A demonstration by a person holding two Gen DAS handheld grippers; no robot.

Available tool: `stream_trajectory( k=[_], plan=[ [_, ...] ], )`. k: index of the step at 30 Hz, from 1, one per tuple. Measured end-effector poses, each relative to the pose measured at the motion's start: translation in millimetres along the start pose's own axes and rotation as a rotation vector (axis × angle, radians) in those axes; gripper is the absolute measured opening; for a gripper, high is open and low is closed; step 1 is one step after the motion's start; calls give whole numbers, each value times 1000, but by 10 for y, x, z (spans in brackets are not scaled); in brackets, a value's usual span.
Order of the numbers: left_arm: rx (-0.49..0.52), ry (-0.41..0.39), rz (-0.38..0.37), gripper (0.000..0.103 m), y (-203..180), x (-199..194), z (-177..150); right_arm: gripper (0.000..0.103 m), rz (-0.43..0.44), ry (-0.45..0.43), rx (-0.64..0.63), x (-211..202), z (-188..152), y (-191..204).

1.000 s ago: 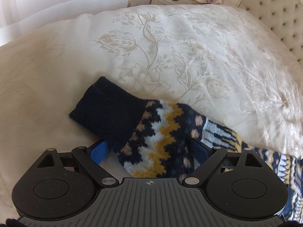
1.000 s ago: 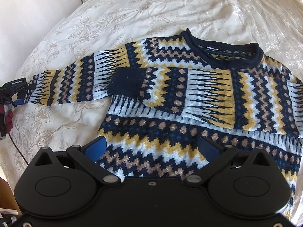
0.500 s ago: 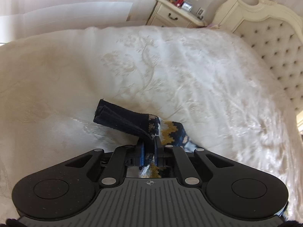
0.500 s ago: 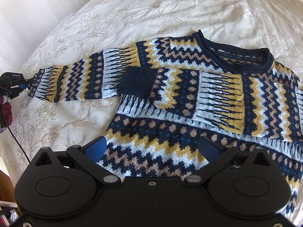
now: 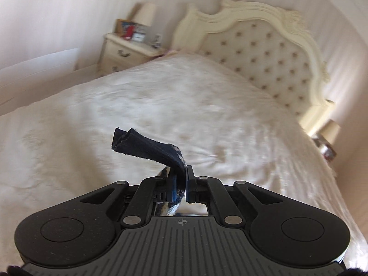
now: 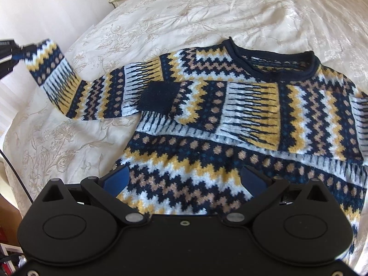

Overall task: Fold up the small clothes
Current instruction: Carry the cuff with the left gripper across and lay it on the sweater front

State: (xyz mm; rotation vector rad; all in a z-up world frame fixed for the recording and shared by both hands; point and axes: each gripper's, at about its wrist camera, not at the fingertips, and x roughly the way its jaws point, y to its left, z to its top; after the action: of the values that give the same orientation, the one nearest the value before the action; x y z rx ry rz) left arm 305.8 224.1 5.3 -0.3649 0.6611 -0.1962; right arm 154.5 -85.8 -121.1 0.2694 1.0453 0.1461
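A navy, yellow, tan and white patterned sweater (image 6: 264, 119) lies flat on the bed. One sleeve (image 6: 218, 108) is folded across its chest. My left gripper (image 5: 180, 181) is shut on the navy cuff (image 5: 147, 146) of the other sleeve (image 6: 76, 87) and holds it up off the bed; it shows at the far left of the right wrist view (image 6: 9, 53). My right gripper (image 6: 184, 179) is open and empty, hovering over the sweater's lower hem.
The cream floral bedspread (image 6: 184, 11) covers the bed. A tufted headboard (image 5: 264, 46) stands at the back. A nightstand (image 5: 124, 50) with a lamp and frames is beside it. A dark cable (image 6: 16, 172) runs at the left bed edge.
My left gripper closed on the sleeve cuff and lifted it off the bed, tilting upward. The lifted sleeve end now rises at the left. My right gripper stayed open over the hem.
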Motion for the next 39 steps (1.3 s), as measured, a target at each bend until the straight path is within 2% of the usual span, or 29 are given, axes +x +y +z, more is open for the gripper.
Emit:
stream_trajectory(
  k=[6,11,15,20,25,26,28,30,34,39],
  plan=[
    [114,24,-126,6,-926,270,-221,103,2,-19,49,-171,-160,-301],
    [149,101,-216,6,-1578,637,-649,103,-2,-39,86,-321,-245,-556],
    [178,179,-255,6,-1976,932,-1042,103,-18,-51,119,-425,-297,-768],
    [260,273,-251,6,-2358,1164,-1476,103,-44,-54,160,-512,-348,-994],
    [318,327,-281,13,-2591,1145,-1686,103,-62,-57,195,-536,-369,-1150],
    [328,324,-293,23,-2612,1111,-1696,103,-64,-57,200,-528,-364,-1163],
    [368,303,-308,32,-2664,1023,-1724,103,-68,-57,204,-513,-348,-1183],
    [417,287,-305,32,-2648,949,-1740,103,-73,-59,205,-483,-319,-1200],
    [482,300,-215,32,-2413,916,-1755,103,-81,-72,205,-425,-210,-1238],
    [456,364,-56,32,-1846,1002,-1769,103,-86,-89,210,-331,-4,-1318]
  ],
)
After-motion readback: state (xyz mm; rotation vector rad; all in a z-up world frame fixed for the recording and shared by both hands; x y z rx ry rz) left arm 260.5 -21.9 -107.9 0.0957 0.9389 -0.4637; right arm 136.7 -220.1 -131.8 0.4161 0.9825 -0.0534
